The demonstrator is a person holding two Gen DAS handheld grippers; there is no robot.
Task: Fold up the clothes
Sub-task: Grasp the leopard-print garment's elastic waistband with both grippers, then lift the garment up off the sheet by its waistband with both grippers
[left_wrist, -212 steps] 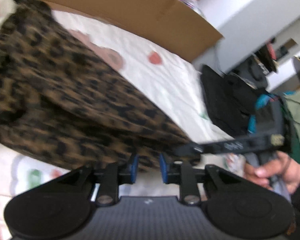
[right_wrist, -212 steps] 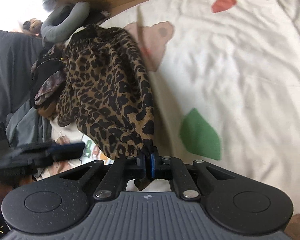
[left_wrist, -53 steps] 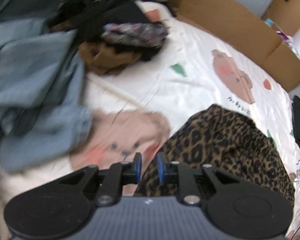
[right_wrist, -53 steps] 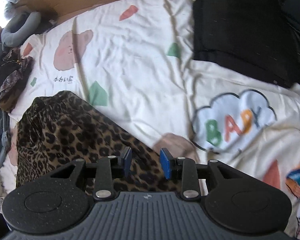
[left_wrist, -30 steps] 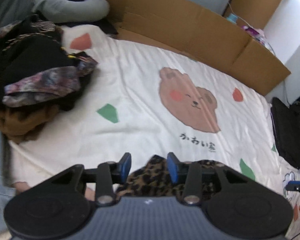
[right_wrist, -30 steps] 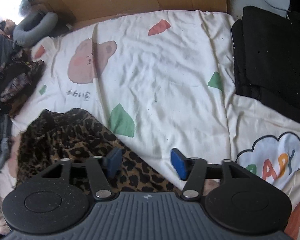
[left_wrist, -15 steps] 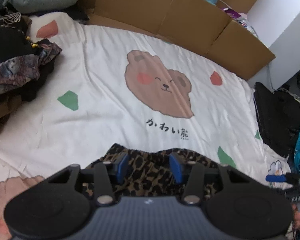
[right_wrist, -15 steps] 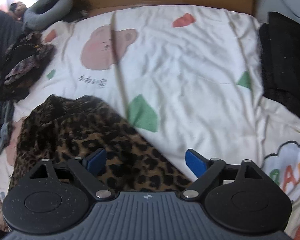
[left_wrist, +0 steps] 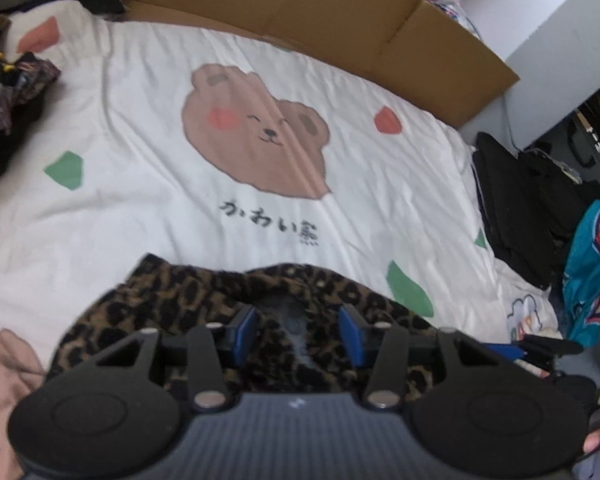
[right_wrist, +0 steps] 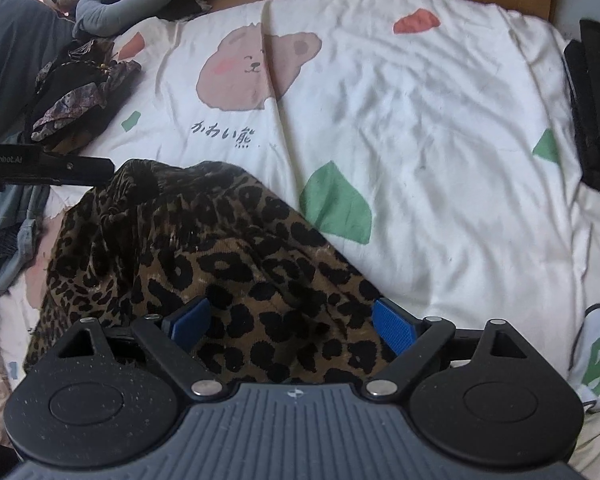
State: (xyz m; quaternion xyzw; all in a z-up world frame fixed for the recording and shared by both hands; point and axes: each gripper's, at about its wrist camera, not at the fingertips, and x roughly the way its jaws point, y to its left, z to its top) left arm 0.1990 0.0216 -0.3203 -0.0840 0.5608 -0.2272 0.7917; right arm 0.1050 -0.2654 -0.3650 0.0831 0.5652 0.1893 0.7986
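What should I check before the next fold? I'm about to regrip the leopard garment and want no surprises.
1. Left gripper open over the leopard garment: ok.
2. Right gripper open wide, pads clear of cloth: ok.
3. Garment lying flat: not ok, it sits bunched.
4. Bare bedsheet beyond the garment to spread on: ok.
5. Other clothes pile apart from the garment: ok.
6. Which edge is hem or waist: cannot tell.
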